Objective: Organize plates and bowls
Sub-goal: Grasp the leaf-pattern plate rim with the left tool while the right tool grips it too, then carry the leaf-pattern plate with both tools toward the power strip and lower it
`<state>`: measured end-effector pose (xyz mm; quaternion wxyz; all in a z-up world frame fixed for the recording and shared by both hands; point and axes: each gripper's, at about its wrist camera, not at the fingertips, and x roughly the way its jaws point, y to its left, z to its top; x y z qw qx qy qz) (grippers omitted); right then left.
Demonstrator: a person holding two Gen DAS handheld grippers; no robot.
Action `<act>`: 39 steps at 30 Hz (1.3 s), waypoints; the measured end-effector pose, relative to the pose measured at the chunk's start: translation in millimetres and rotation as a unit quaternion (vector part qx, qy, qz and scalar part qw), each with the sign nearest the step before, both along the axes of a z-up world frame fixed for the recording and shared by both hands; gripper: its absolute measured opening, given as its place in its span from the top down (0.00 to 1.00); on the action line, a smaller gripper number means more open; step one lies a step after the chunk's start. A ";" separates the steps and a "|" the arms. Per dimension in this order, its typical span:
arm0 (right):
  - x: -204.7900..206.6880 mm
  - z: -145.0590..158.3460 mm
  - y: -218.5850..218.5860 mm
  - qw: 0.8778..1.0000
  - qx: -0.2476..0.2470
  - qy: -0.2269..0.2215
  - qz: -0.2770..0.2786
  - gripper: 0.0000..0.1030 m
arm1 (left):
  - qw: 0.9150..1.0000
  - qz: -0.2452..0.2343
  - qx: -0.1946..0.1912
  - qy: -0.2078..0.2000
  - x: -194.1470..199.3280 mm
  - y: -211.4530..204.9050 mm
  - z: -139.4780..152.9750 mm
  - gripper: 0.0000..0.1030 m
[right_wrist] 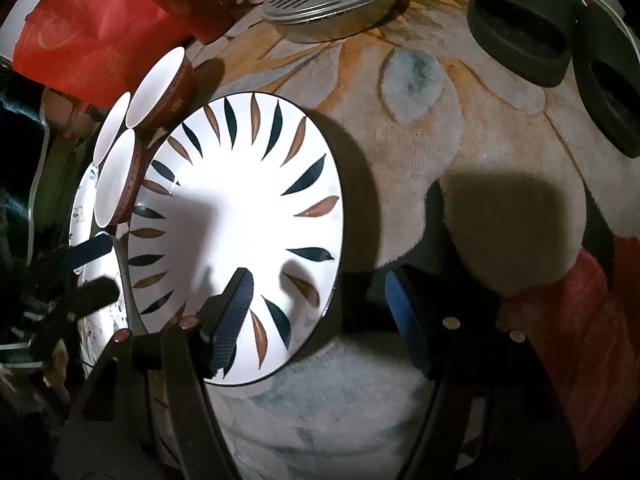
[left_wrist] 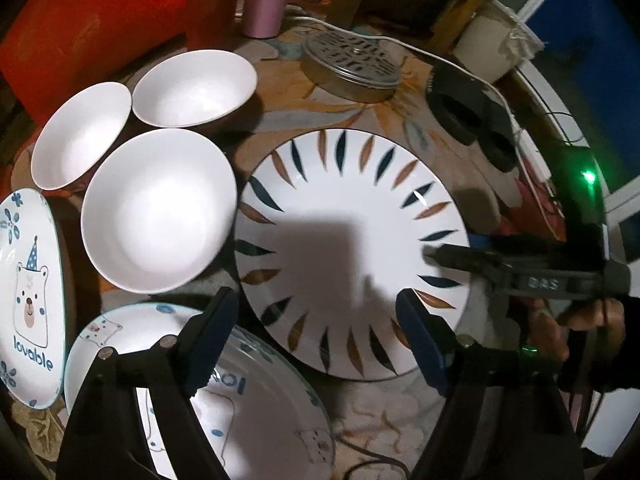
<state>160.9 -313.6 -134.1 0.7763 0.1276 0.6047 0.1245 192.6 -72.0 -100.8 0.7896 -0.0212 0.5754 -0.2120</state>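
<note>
1. Centrally, the leaf-patterned plate (left_wrist: 352, 256) lies flat on the flowered surface (right_wrist: 460, 152).
2. Left tool (left_wrist: 320, 332): wide, empty, over its 6 o'clock rim.
3. Right tool (right_wrist: 320, 304): wide, straddling its rim.
4. Three white bowls (left_wrist: 158, 210) cluster at its 10 o'clock.

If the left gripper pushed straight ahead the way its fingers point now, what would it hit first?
Most likely the big leaf-pattern plate: the left gripper is open, and the plate's near rim lies between its fingers. Its left finger hangs over a bear plate, but height above either plate is unclear, so it might pass over.
</note>
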 end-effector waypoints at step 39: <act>5.5 4.6 -9.3 0.999 0.005 -0.038 0.005 0.84 | 0.996 0.000 0.091 0.011 2.6 -16.7 -15.4 0.74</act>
